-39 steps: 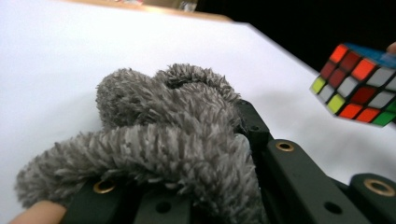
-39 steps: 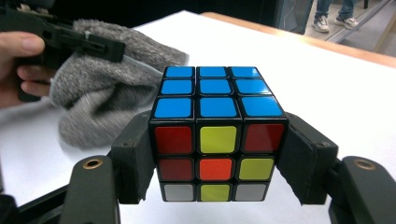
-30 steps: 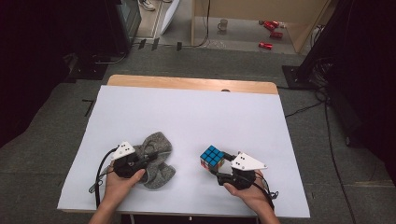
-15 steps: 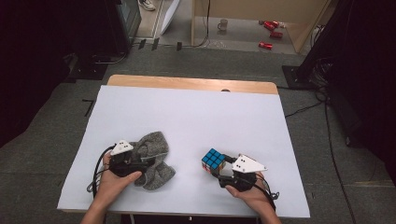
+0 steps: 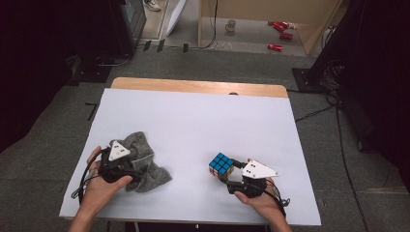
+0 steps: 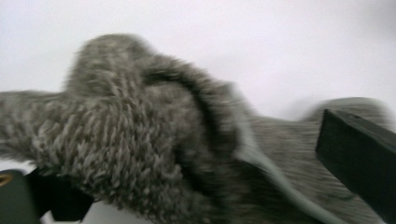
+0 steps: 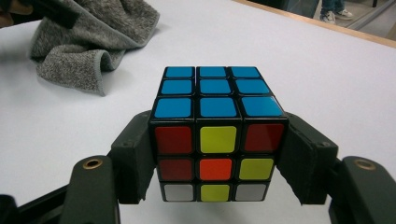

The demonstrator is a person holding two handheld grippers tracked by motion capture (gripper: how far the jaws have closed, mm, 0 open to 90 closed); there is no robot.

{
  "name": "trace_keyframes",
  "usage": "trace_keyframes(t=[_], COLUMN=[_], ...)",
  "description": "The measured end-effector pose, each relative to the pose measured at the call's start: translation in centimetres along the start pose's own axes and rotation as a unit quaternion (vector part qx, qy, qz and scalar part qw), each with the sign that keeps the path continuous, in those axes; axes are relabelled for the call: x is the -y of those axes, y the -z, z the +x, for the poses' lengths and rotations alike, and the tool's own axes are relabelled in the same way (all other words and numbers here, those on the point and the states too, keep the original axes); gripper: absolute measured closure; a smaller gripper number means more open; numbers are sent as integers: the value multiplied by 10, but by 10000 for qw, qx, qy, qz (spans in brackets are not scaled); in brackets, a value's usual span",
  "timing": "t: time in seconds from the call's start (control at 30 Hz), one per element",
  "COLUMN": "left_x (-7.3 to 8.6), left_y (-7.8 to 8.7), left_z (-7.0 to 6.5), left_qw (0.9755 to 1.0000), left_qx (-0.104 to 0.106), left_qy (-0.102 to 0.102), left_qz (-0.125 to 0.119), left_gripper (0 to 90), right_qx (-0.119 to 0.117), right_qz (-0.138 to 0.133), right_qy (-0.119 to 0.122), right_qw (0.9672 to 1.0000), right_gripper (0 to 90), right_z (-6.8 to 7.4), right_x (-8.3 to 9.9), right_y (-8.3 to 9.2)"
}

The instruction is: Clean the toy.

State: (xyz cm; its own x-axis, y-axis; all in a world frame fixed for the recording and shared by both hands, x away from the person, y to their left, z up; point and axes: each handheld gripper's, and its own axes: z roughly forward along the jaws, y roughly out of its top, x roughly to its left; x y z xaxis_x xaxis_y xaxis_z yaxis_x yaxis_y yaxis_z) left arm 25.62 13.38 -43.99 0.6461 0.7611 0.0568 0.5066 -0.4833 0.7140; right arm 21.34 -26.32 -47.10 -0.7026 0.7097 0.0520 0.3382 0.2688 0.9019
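A crumpled grey knitted cloth [image 5: 151, 175] lies near the front left of the white table top [image 5: 203, 121]. My left gripper [image 5: 137, 167] hovers over it with its jaws spread wide, having just been opening. In the left gripper view the cloth [image 6: 140, 130] sits blurred between the two black fingers [image 6: 359, 154], and neither pad presses on it. At the front right, my right gripper [image 5: 227, 173] is shut on a Rubik's cube [image 5: 221, 164]. The right gripper view shows the cube [image 7: 217, 93], blue face up, clamped between the pads [image 7: 135, 154].
The white sheet ends at a wooden table edge [image 5: 193, 86] at the back. Beyond it on the floor are a mug [image 5: 231, 25] and red cans [image 5: 280, 29]. The right gripper view shows the cloth [image 7: 88, 42] far off to the left.
My left gripper has opened, let go of the cloth, lifted a little and drawn back to the left. The cloth has slumped slightly. The right gripper and cube have stayed put.
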Motion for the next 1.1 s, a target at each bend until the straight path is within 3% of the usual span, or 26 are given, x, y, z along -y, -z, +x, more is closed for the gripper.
trace_keyframes(t=[0.03, 0.07, 0.1, 0.13, 0.17, 0.2, 0.3, 0.4, 0.47, 0.57, 0.7, 0.77, 0.87, 0.9, 0.93, 1.0, 1.1], left_x=[-3, -6, -7, -7, -7, -7, -2, 0, -3, -7, -14, -16, -15, -13, -12, -10, -11], left_y=[0, 0, -2, -3, -5, -5, -9, -3, 6, 13, 12, 8, 1, -5, -8, -11, -8], left_z=[-7, -18, -26, -32, -34, -34, -23, -12, -9, -13, -29, -37, -43, -47, -48, -47, -40], left_qw=[9998, 9979, 9957, 9937, 9933, 9933, 9969, 9973, 9953, 9908, 9813, 9771, 9764, 9759, 9757, 9749, 9705], left_qx=[24, 10, 35, 63, 83, 83, 325, 393, 459, 710, 1146, 1470, 1554, 1649, 1690, 1761, 1901], left_qy=[-200, -637, -920, -1112, -1145, -1145, -695, -317, -171, -150, -192, -252, -338, -393, -399, -327, -120], left_qz=[-6, 81, 124, 146, 149, 149, -158, -532, -840, -1139, -1536, -1520, -1461, -1373, -1335, -1325, -1476], left_gripper=[0, 0, 0, 0, 0, 0, 0, 0, 2, 4, 142, 159, 186, 256, 257, 292, 277], right_qx=[-8, -12, -5, -6, -4, -4, -10, -10, -1, -12, -12, -15, -19, -16, -18, -19, -34], right_qz=[-8, -1, 7, 11, 13, 13, -9, -27, -33, -55, -56, -56, -57, -61, -62, -62, -79], right_qy=[8, 6, 15, 19, 24, 24, 12, 21, -11, -41, -45, -45, -43, -42, -39, -46, -50], right_qw=[10000, 10000, 10000, 10000, 10000, 10000, 10000, 10000, 10000, 10000, 10000, 10000, 10000, 10000, 10000, 10000, 10000], right_gripper=[352, 351, 352, 351, 351, 351, 351, 351, 352, 352, 351, 352, 351, 351, 351, 351, 351], right_z=[0, 0, 0, 0, 0, 0, 0, 0, -1, -1, 0, 0, 0, 0, 0, -1, -1], right_x=[0, 0, 0, 0, 0, 0, 0, -1, -1, -2, -2, -2, -2, -2, -2, -2, -2], right_y=[0, -1, -1, -1, -1, -1, 0, 0, 0, 0, 0, 0, 0, 0, 0, 0, 1])
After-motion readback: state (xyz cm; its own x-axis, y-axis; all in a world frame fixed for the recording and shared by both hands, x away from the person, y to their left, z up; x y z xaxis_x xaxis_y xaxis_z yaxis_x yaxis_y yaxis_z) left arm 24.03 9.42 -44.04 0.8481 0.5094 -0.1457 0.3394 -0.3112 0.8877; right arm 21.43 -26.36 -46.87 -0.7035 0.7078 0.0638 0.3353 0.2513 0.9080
